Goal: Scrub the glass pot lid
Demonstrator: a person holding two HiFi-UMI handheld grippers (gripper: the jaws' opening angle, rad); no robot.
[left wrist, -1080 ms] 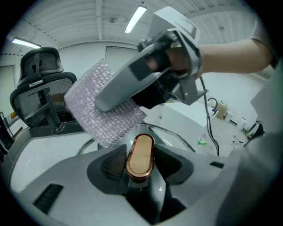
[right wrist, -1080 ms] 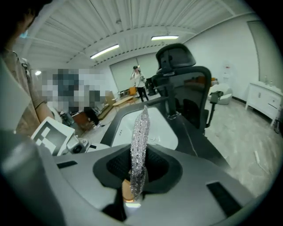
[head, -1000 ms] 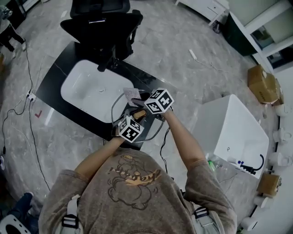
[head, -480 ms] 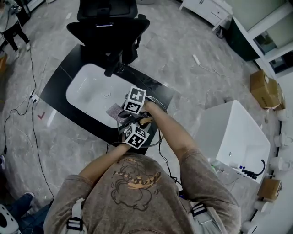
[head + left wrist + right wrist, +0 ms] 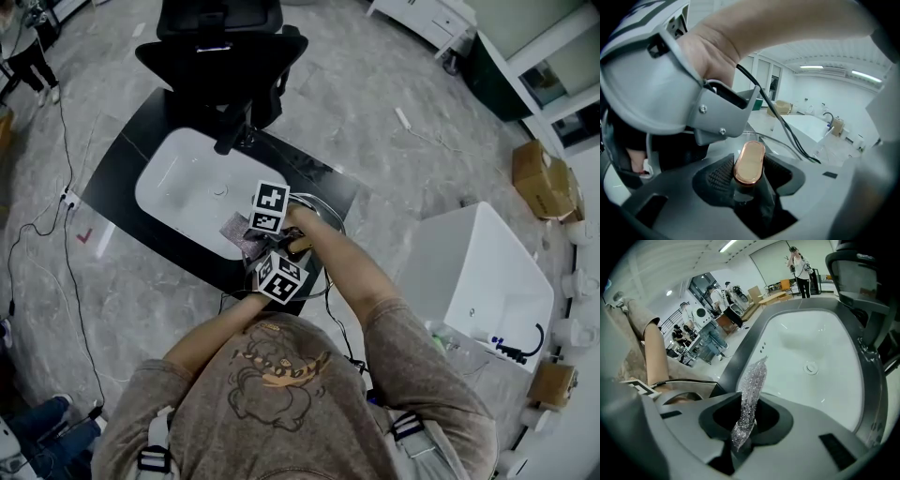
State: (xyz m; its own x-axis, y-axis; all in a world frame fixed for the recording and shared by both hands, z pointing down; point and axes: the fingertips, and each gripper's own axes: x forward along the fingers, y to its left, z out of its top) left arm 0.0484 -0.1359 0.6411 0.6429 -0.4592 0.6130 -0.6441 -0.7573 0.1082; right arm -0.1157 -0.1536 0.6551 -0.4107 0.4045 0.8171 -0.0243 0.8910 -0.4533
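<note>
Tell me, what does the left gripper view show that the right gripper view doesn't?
Only the left gripper view: the left tool clamped on the copper-coloured knob of the glass lid, with the person's hand close above. Only the right gripper view: the right tool pinching a glittery scrub cloth over the white sink, plus a black chair and distant people. Both: a bare forearm and a black cable.

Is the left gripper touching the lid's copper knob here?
Touching. The left gripper has its ribbed pads pressed against both sides of the copper knob, seen plainly in the left gripper view.
</note>
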